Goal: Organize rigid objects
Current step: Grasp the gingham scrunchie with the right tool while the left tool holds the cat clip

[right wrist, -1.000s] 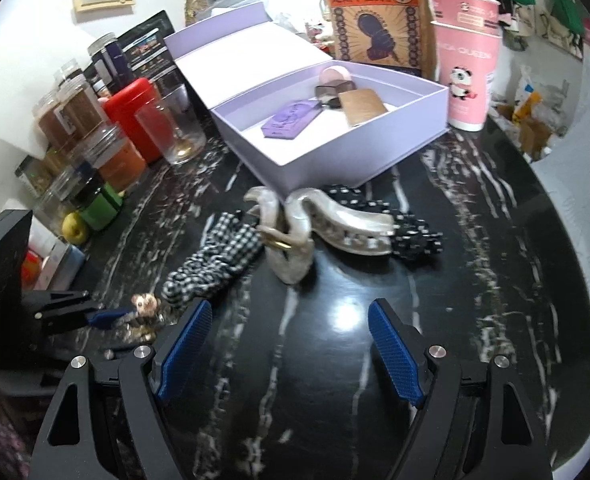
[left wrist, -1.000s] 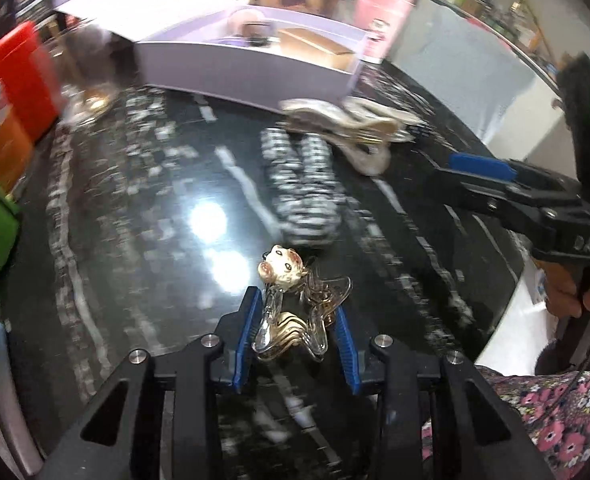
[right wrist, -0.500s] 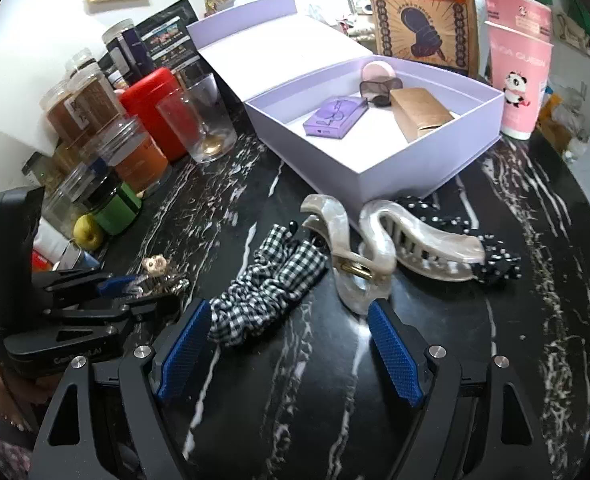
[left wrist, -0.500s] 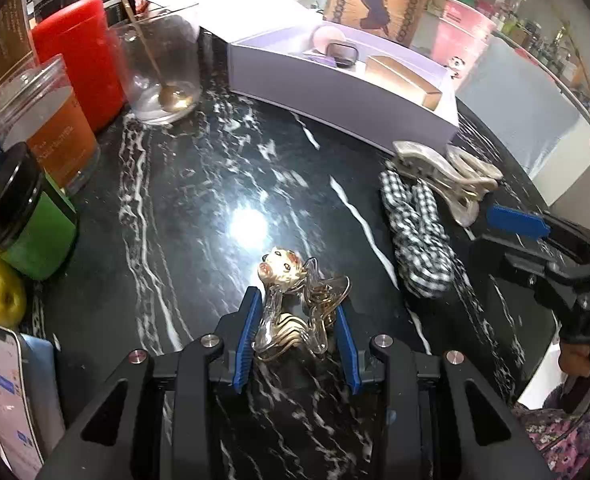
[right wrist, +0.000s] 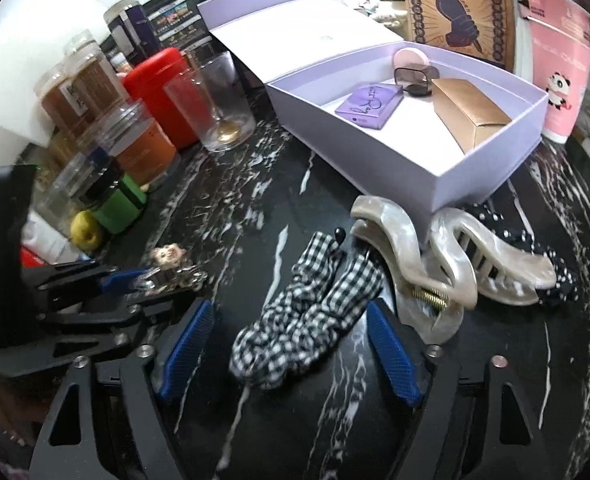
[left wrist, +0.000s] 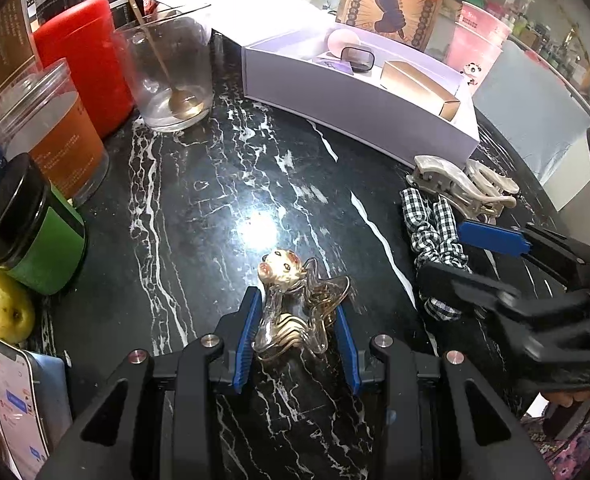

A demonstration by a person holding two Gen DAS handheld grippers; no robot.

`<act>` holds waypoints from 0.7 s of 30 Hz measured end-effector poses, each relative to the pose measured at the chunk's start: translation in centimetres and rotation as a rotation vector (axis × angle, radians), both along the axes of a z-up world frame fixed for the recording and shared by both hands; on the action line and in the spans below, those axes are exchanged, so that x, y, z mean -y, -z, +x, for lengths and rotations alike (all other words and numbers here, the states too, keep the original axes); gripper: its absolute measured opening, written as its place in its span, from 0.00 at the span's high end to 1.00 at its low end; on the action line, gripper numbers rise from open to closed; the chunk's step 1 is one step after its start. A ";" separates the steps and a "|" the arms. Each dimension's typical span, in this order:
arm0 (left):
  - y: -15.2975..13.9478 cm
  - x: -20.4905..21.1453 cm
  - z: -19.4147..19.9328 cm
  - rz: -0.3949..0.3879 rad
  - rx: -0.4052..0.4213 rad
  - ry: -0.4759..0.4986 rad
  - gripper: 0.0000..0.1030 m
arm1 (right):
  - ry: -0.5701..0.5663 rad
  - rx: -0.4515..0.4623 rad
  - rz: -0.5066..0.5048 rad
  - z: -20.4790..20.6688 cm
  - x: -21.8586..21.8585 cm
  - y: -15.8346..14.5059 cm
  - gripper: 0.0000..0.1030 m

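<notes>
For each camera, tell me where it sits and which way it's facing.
Left wrist: on the left gripper, looking down at the marble table; it is shut on a small clear hair clip.
Right wrist: on the right gripper, jaws closing around the checked scrunchie.
Both show the purple box and the other gripper.

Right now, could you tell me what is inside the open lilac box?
The lilac box holds a purple packet, gold carton, dark case and pink round thing. Beneath them stays hidden.

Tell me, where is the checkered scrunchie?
The checkered scrunchie lies on the black marble table, between the closing right gripper jaws, beside the pearly hair claw.
</notes>
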State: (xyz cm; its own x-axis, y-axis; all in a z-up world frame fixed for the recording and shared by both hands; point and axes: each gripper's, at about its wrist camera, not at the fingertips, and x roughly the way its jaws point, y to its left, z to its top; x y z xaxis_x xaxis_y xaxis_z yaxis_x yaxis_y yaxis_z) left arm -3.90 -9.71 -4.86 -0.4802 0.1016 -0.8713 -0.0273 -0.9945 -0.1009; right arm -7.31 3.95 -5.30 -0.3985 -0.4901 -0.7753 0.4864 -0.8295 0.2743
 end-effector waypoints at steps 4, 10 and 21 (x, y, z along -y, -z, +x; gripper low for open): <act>0.1 0.4 0.0 0.025 0.010 -0.024 0.65 | 0.015 -0.021 0.056 -0.3 0.3 0.3 0.47; 0.2 -0.3 -0.2 0.009 0.020 -0.023 0.65 | -0.019 -0.029 0.064 0.4 -0.3 0.2 0.67; 0.1 -4.6 -0.5 0.027 0.042 0.084 0.65 | -0.095 -0.027 0.143 3.9 -3.7 -0.5 0.68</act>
State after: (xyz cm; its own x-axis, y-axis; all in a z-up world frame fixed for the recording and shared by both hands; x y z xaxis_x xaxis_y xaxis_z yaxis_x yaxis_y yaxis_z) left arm -4.40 -5.08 -4.98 -0.4319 0.1634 -0.8870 -0.1058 -0.9858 -0.1301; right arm -3.42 7.70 -4.80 -0.3770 -0.4119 -0.8296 0.5704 -0.8089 0.1424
